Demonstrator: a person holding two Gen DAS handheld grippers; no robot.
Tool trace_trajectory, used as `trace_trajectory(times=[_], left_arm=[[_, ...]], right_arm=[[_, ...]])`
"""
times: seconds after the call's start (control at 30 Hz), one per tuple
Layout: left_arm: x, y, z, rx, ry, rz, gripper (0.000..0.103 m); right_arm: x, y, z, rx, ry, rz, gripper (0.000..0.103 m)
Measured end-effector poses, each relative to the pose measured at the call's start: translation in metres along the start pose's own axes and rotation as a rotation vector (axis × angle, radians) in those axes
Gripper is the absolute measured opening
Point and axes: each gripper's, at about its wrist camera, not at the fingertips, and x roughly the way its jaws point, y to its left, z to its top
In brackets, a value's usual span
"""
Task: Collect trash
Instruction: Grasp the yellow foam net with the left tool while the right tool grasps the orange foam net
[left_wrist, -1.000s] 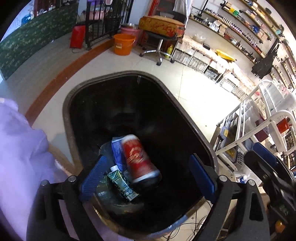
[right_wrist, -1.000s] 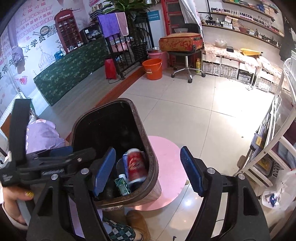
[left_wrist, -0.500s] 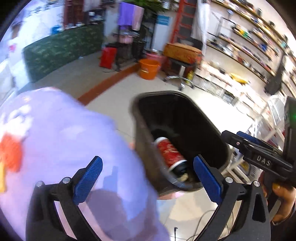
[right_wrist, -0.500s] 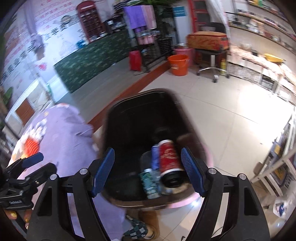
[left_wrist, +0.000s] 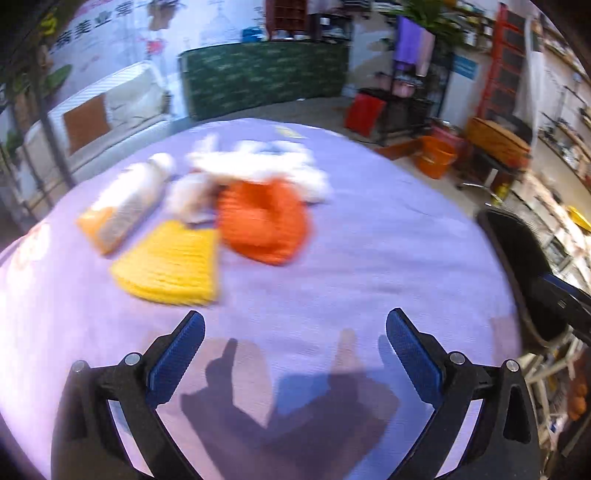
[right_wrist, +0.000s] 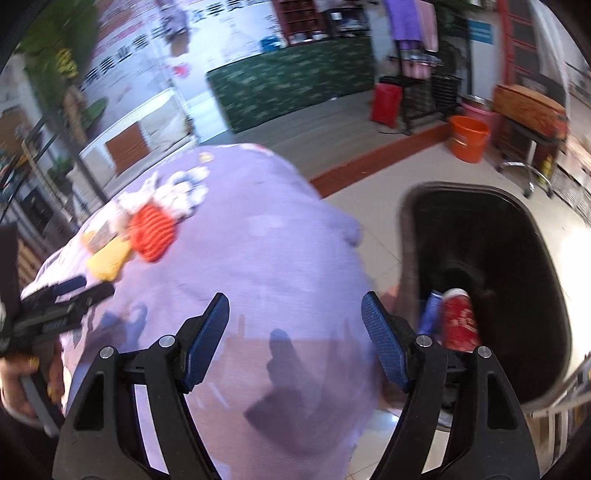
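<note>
My left tongs (left_wrist: 291, 354) have just spread wide, empty, above the lilac-covered counter (left_wrist: 369, 258); my right tongs (right_wrist: 295, 332) gape empty too. The red can (right_wrist: 460, 325) lies in the black bin (right_wrist: 517, 236) beside the counter.

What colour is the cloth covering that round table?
The cloth is pale lilac purple, plain where it is bare. It shows best in the left wrist view.

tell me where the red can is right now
The red can lies inside the black bin, at the right of the right wrist view, beside a blue item and just past the table's purple cloth.
</note>
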Motion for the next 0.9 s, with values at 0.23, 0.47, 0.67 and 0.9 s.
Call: trace_trajectory(times=[0.23,0.47,0.67,0.9], left_arm=[[0.03,0.048,0.015,0.042,0.02,0.124,0.093],[0.061,0.079,0.018,0.09,0.083,0.157,0.066],[0.046,0.095,0.016,0.002,0.045,0.147,0.019],[0.021,0.102,0.012,-0.123,-0.006,0.087,0.016]], right_arm=[[0.007,0.035,0.003,-0.061,0.027,0.024,0.074],[0.011,0.054,0.006,-0.1,0.048,0.027,0.074],[0.023,0.071,0.012,-0.124,0.073,0.054,0.074],[0.041,0.101,0.023,-0.143,0.102,0.129,0.074]])
